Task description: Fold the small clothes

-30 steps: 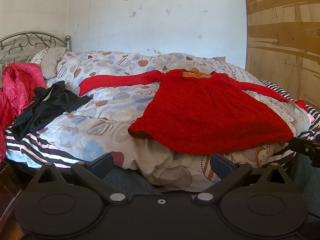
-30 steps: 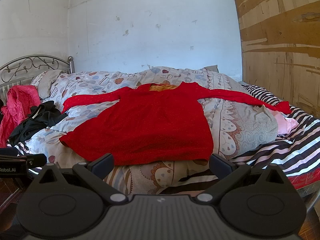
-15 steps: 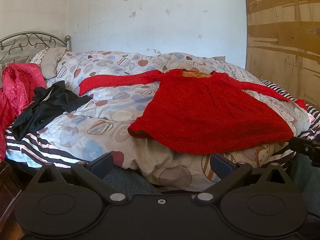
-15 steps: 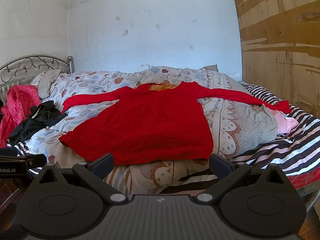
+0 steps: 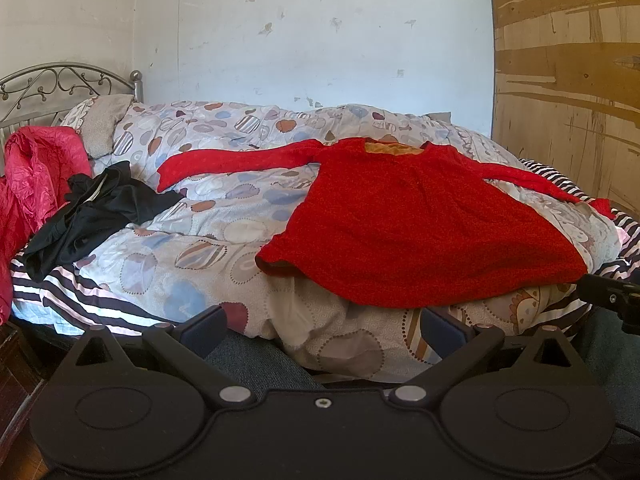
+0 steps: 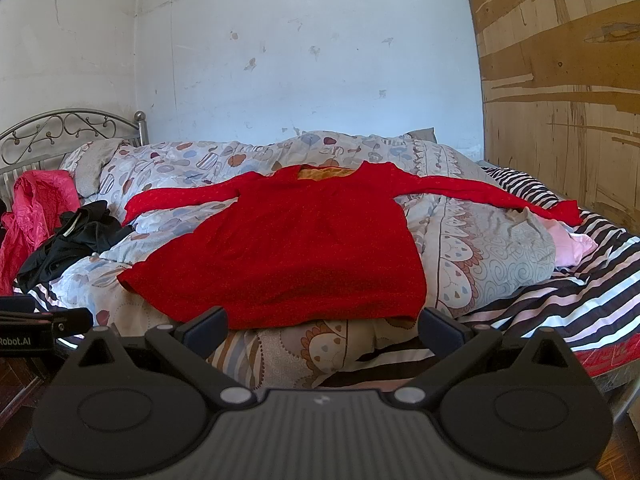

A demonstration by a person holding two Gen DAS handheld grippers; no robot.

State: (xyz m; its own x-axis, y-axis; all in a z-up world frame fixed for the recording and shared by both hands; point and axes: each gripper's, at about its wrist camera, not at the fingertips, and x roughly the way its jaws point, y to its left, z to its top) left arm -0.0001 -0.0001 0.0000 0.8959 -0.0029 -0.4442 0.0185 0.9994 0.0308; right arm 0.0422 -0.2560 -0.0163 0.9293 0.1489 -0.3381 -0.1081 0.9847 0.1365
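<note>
Left wrist view
Left claw: jaws spread wide and holding nothing, hanging short of the bed's near edge.
Red garment: spread flat on the patterned duvet, hem toward the near edge, orange-lined neckline toward the far wall, one sleeve stretched left, the other running toward the bed's right edge.
Black garment: crumpled near the bed's left edge, well apart from the red one and just beside its left cuff.
Pink garment: bunched at the far left, against the metal headboard.
Pillow: grey, propped at the headboard end.
In the way: blue denim fabric fills the gap between the claw and the bed; the duvet bulges under the red hem.
Right claw: only a dark part shows at the right edge of this view.

Right wrist view
Right claw: jaws wide apart and gripping nothing, its fingertips framing the red garment's hem just short of the cloth.
Striped sheet: bare along the bed's right side, beside a plywood wall.
Pale pink cloth: tucked under the duvet's right edge, beneath the right cuff.
Black garment and pink garment: piled at the bed's left edge.
Left claw: a labelled part pokes in at the left.
</note>
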